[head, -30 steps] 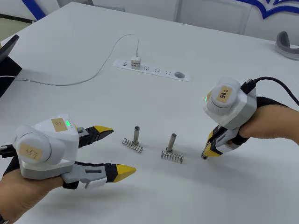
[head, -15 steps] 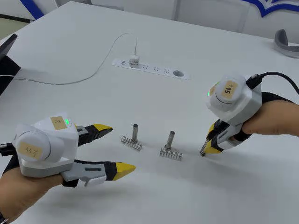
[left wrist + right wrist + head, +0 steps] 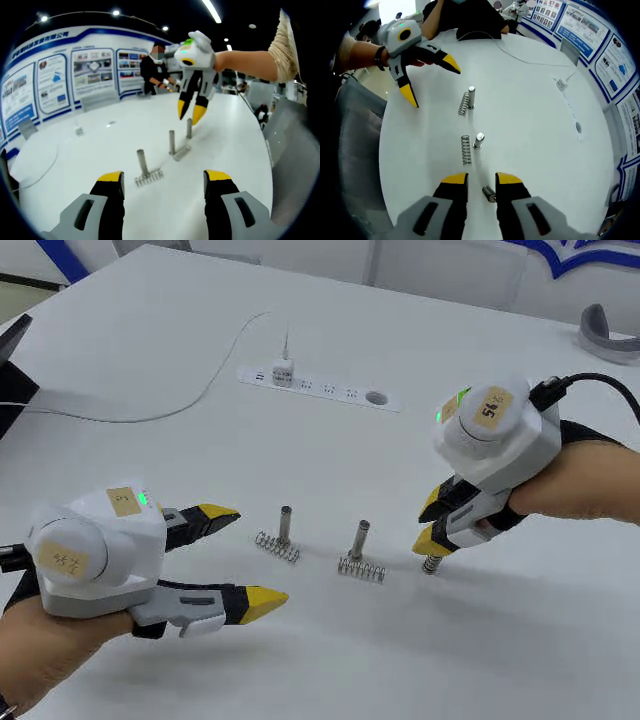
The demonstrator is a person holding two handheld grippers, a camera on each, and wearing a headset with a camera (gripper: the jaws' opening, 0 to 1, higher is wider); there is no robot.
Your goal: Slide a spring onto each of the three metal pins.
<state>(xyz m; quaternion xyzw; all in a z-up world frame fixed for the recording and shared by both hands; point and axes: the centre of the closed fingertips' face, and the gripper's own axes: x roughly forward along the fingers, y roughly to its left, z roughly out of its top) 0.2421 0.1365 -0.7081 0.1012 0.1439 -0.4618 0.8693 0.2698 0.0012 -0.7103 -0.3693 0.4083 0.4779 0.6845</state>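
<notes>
Your right gripper (image 3: 424, 525) has come up since a second ago. Then its tips were pressed close together, down on the rightmost pin (image 3: 432, 564). Now they hang just above it, a little parted and holding nothing. In the right gripper view that pin sits low in the frame between the two yellow tips, clear of both, and the coils of the fitted spring (image 3: 488, 193) show around it.

Your left gripper (image 3: 258, 553) is where it was, at the lower left of the head view, with its jaws spread wide and empty. The other pins and springs lie as they did.

There are three pins, all upright, in a row across the centre of the head view: the rightmost pin, the middle pin (image 3: 359, 538) and the left pin (image 3: 285, 521). There are three springs. One is on the rightmost pin and two lie flat on the white table (image 3: 150, 350): the middle spring (image 3: 361, 570) at the foot of the middle pin, and the left spring (image 3: 277, 546) at the foot of the left pin. You have two grippers in view.

Higher in the frame lies one power strip (image 3: 330, 390) with one white plug (image 3: 283, 370) in it. Its cable (image 3: 200, 395) runs off toward the left edge.
</notes>
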